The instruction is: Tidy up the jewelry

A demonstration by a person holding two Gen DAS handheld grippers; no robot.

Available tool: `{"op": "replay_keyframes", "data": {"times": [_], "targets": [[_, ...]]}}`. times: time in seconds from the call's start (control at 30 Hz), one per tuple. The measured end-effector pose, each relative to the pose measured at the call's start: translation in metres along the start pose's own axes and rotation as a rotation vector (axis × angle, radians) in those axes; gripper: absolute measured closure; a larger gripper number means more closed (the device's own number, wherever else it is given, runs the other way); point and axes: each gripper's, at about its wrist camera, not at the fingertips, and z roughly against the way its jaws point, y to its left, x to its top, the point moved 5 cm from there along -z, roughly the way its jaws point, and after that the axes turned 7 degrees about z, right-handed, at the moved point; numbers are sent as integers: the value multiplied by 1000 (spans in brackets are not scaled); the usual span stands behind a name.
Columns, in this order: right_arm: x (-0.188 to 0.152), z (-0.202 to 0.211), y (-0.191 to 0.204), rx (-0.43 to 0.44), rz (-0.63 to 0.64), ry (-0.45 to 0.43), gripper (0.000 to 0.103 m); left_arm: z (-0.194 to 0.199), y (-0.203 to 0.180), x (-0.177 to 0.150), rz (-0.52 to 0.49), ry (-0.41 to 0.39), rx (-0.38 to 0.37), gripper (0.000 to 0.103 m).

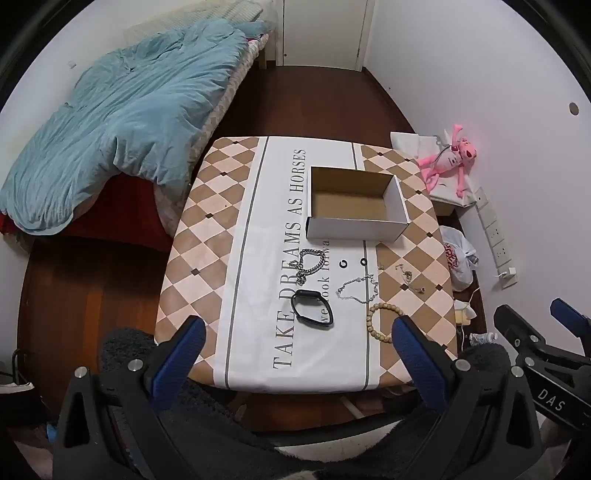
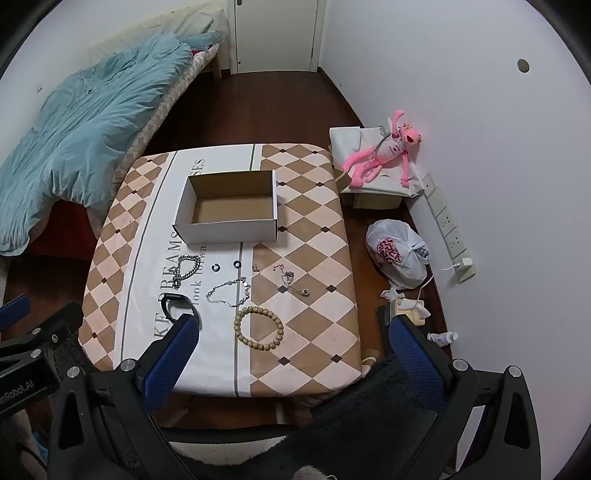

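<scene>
An open cardboard box (image 1: 354, 203) (image 2: 229, 210) stands empty on the patterned table (image 1: 207, 236) (image 2: 314, 266). In front of it lie a heavy silver chain (image 1: 310, 264) (image 2: 186, 269), two small black rings (image 1: 343, 264) (image 2: 215, 267), a thin silver chain (image 1: 357, 288) (image 2: 229, 291), a thin pendant chain (image 1: 408, 277) (image 2: 291, 281), a black wristband (image 1: 312, 307) (image 2: 177, 301) and a wooden bead bracelet (image 1: 380, 322) (image 2: 258, 328). My left gripper (image 1: 299, 334) is open and empty above the table's near edge. My right gripper (image 2: 295, 332) is open and empty, to the right of the left one.
A bed with a blue duvet (image 1: 122, 122) stands to the left. A pink plush toy (image 2: 384, 155), a white plastic bag (image 2: 397, 254) and a power strip (image 2: 448, 229) lie on the floor along the right wall. A door (image 2: 277, 33) is at the back.
</scene>
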Motion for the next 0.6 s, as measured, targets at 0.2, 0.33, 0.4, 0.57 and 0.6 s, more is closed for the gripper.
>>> {"op": "replay_keyframes", "data": {"times": [0.2,0.33,0.4,0.57,0.6], "targets": [[1,1,0,-13,4,-11,0,0,0,0,-1,-11,4,0],[1,0,-1,-3,-3,-12,0,0,0,0,-3,-17,7,0],[1,-1,0,0,-1,-9,0,4,-1,5,-4,-15,6,0],[1,-1,0,3,0,-10,0,5,-1,4,-4,-21,9,0],[1,-1,0,3,1,-11,0,5,-2,7,-3,-21,8,0]]}}
